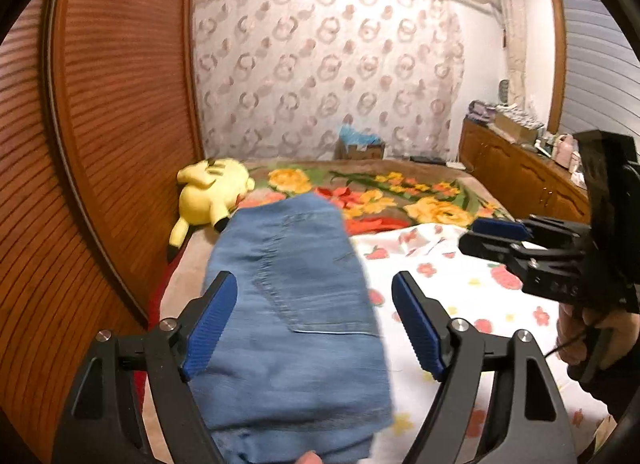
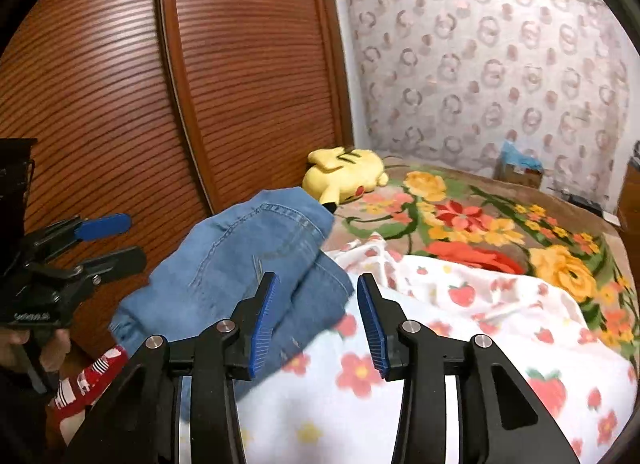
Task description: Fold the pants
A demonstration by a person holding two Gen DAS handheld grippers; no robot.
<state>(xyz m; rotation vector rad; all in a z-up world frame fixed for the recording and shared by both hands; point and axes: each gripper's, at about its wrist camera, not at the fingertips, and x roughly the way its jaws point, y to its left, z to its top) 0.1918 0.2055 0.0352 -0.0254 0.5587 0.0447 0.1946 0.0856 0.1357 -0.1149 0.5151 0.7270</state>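
Denim, blue and washed soft, makes up the pants (image 1: 296, 304), which lie in a thick folded bundle on the bed (image 1: 448, 304), directly ahead of and below the left tool (image 1: 314, 320) and just off the left finger of the right tool (image 2: 316, 328).

Both tools are released. The left one stands wide with the bundle showing between its fingers but no pad pressing on it. The right one is partly spread, with only the flowered sheet (image 2: 400, 404) beneath its gap. Neither holds anything.

The cloth looks heavy for fabric and limp: several layers stacked, so it will sag and slide apart if lifted by one corner. Seams and the pocket edge are stiffer and should give the pads something to bite. A sound hold, as I judge it, is on the folded edge nearest each tool, pinching all layers together, one tool at each end so the stack stays square.

A yellow plush toy (image 1: 210, 192) lies well beyond the bundle.
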